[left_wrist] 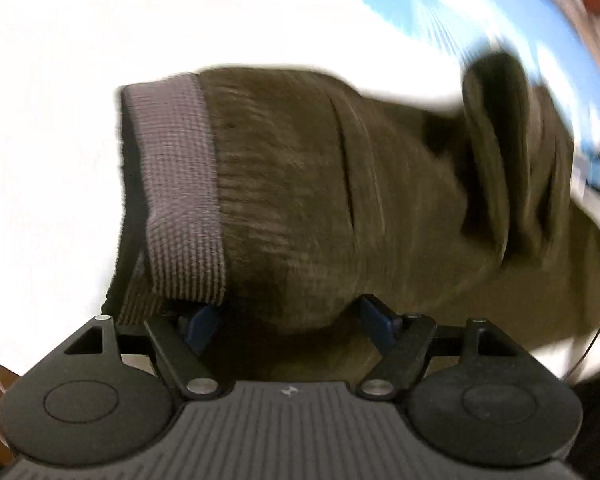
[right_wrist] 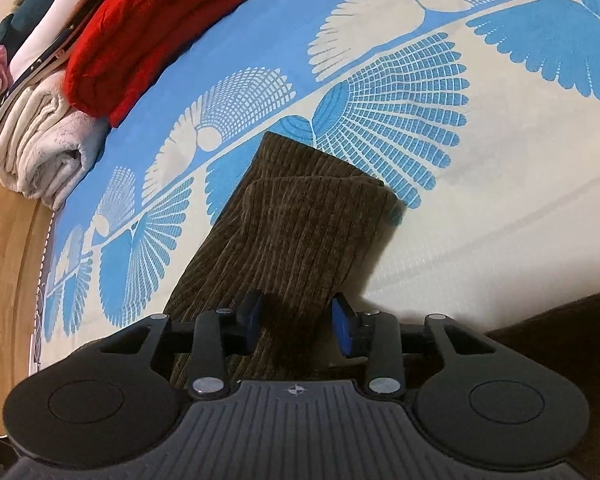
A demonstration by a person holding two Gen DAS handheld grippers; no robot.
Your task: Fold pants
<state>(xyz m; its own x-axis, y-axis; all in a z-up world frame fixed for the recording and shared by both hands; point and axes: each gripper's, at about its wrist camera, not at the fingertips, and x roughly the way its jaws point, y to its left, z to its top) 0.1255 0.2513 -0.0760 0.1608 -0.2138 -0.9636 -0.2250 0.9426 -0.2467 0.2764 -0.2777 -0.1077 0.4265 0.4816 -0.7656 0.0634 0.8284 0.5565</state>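
The pants [left_wrist: 300,180] are dark olive corduroy with a grey ribbed waistband [left_wrist: 176,184], seen blurred in the left wrist view. My left gripper [left_wrist: 292,320] stands wide open right over them, a bulge of cloth between its jaws and the waistband end draped over its left finger [left_wrist: 202,320]. In the right wrist view one pant leg [right_wrist: 300,232] lies folded on the bed, its hem end pointing away. My right gripper [right_wrist: 298,320] is shut on that leg, the cloth bunched between the blue pads [right_wrist: 346,326].
The bed sheet [right_wrist: 480,200] is white and blue with a fan pattern. At its far left edge lie a folded red blanket [right_wrist: 152,28] and a rolled pale blanket [right_wrist: 40,152] with other clothes behind. A wooden surface [right_wrist: 4,240] runs along the left.
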